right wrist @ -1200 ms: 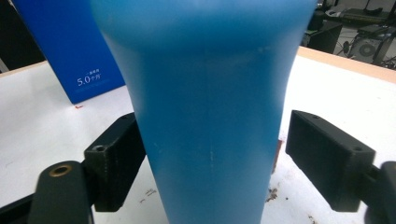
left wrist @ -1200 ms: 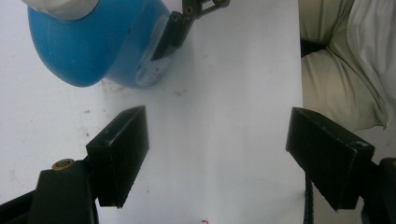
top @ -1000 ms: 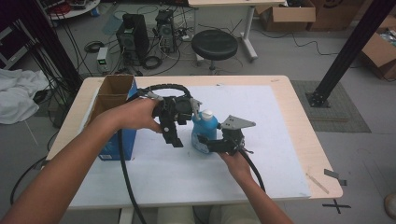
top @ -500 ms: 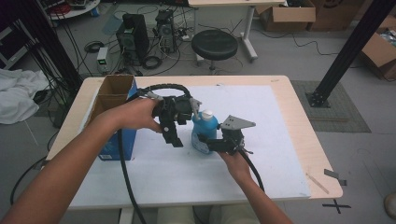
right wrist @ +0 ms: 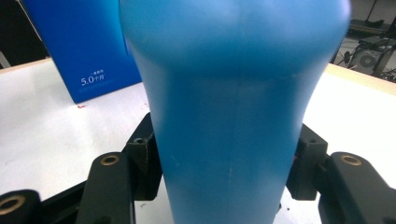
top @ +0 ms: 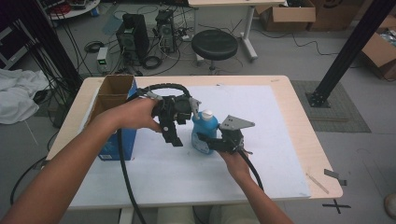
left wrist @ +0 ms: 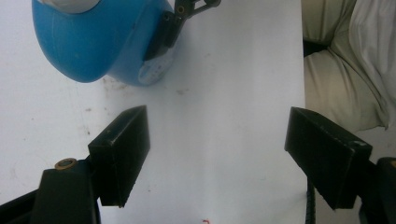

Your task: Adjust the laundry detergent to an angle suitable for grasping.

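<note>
Right gripper view is giving me the clearest read: my right gripper (right wrist: 229,172) is clamping the blue bottle (right wrist: 233,102) low on its body, and its jaws have just been closing, with the bottle between them and both pads now pressing on its sides. In the high view the bottle (top: 204,130) is standing upright on the white mat (top: 280,140) near the middle of the table (top: 306,135), white cap (top: 207,113) on top, long axis vertical. The right gripper (top: 209,141) is reaching it from my side, roughly level.

My left gripper (top: 173,135) is hanging just to the left of the bottle, pointing down at the mat, jaws standing wide with nothing between them. From the left gripper view, the bottle (left wrist: 100,39) is lying up and to the left of the gap between the jaws (left wrist: 217,154), near but not touching. I am judging that any move on the cap falls to the left hand, which would have to come up and over the top along that upright axis.

The blue box (right wrist: 79,51) behind the bottle is carrying white print reading "5.0" followed by small characters I cannot make out. A pale label is showing low on the bottle in the left gripper view, too blurred to read.
</note>
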A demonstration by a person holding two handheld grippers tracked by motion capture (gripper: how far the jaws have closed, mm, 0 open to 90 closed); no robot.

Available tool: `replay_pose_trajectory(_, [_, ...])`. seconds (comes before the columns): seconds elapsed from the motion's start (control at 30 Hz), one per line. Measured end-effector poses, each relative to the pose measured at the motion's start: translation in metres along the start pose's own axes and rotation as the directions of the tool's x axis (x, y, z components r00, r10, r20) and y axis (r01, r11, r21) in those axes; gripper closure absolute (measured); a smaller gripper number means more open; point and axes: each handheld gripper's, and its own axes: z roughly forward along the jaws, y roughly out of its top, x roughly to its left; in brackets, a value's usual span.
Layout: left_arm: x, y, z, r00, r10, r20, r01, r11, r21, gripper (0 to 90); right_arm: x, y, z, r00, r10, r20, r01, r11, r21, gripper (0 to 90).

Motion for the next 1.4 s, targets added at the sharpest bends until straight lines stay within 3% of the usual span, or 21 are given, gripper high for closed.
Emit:
replay_pose_trajectory(0.13, [0.0,0.0,0.0,1.0,0.004,-0.002,-0.004,1.0,0.0,22.9,0.002,0.002,0.0,0.9994,-0.031,0.013,0.031,1.0,0.008,42.9])
replay_pose_trajectory(0.53, [0.001,-0.002,-0.002,1.0,-0.004,-0.005,0.004,1.0,-0.004,23.0,0.003,0.004,0.0,0.9984,-0.053,0.02,0.052,0.998,0.023,44.2])
replay_pose_trajectory(0.73, [0.001,-0.002,-0.002,1.0,-0.003,-0.006,0.003,1.0,-0.006,23.1,0.007,0.006,0.0,0.9958,-0.088,0.024,0.087,0.996,0.031,44.5])
replay_pose_trajectory(1.0, [0.0,-0.002,-0.003,1.0,-0.006,-0.006,0.006,1.0,0.001,23.1,0.005,0.016,-0.007,0.9949,-0.101,0.004,0.101,0.994,0.03,44.5])
replay_pose_trajectory(1.4, [0.0,-0.001,-0.003,0.9999,-0.01,-0.008,0.01,1.0,-0.001,23.1,-0.002,0.022,-0.025,0.9887,-0.133,-0.07,0.135,0.99,0.034,44.3])
